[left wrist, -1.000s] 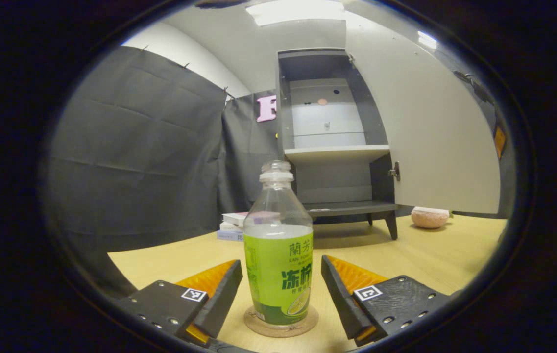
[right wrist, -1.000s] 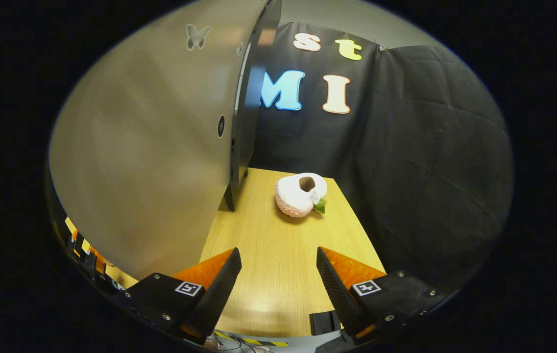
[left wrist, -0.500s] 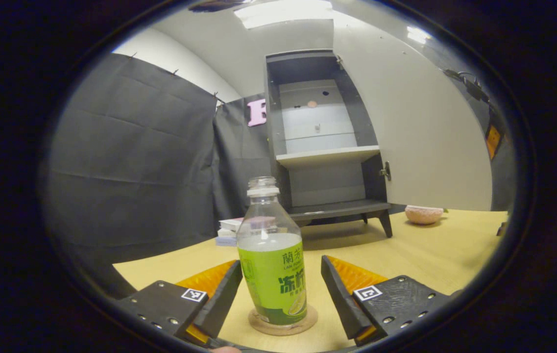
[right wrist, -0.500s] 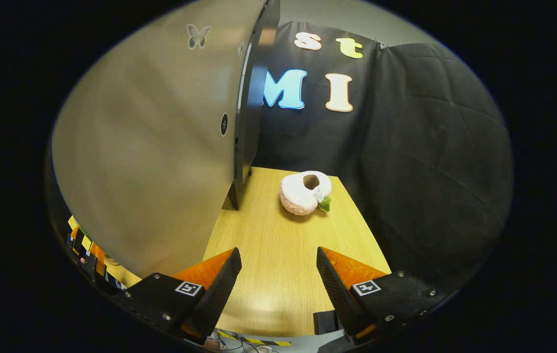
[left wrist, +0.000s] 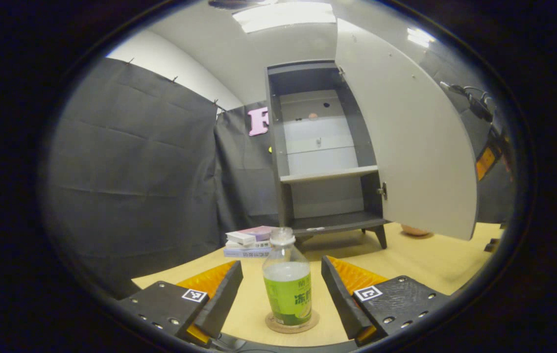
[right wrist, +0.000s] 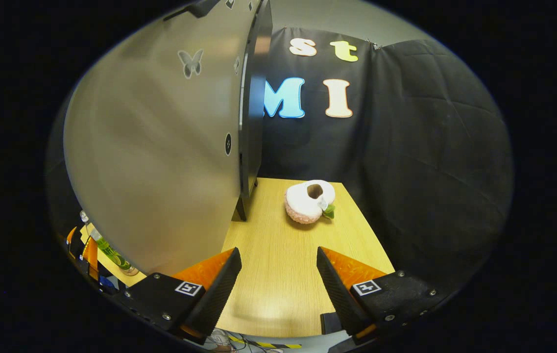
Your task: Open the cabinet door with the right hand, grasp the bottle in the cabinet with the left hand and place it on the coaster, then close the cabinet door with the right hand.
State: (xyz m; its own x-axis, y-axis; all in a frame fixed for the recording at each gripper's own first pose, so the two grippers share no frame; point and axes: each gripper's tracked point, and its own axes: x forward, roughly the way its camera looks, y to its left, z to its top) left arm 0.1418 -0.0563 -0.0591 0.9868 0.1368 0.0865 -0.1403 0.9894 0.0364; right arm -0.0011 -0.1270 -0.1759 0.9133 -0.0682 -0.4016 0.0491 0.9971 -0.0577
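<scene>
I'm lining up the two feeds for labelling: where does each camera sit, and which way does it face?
Left gripper view: rides the open left gripper, low over the table, facing the bottle on its coaster and the open cabinet.
Right gripper view: rides the open right gripper, facing the cabinet door outer face and a pink plush toy.
Shared: door, bottle, table.
</scene>
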